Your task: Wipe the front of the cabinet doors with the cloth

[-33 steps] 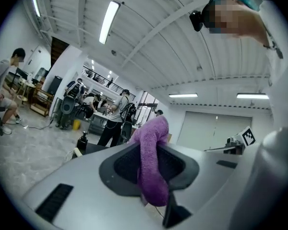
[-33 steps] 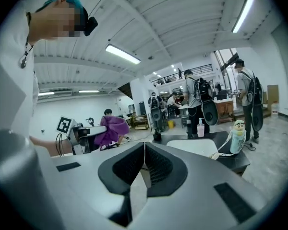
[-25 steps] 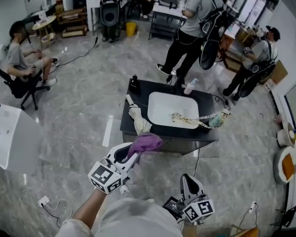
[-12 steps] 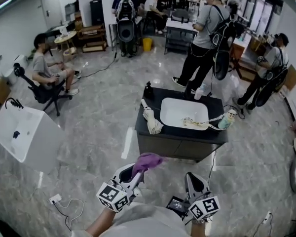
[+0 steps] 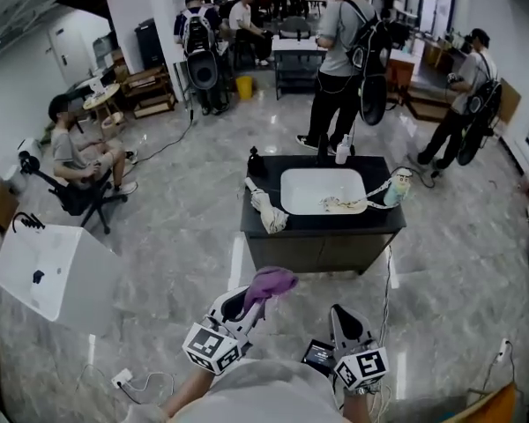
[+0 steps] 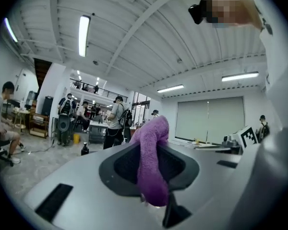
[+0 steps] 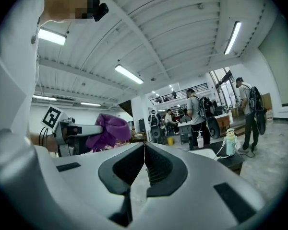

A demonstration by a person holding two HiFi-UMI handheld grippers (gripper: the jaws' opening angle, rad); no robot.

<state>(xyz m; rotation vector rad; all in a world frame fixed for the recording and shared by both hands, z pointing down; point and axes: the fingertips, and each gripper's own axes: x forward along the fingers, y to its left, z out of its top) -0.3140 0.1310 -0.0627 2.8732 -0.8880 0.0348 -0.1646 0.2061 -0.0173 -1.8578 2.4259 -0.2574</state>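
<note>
left claw point(image 5: 244, 305) is pinching the purple cloth point(image 5: 270, 282), which flops out past its tips. the cabinet doors point(image 5: 322, 254) lie straight ahead and well apart, both claws about equally near. right claw point(image 5: 342, 322) is pressed together, empty. the white sink point(image 5: 307, 188) up top holds a tangled cord.
</note>
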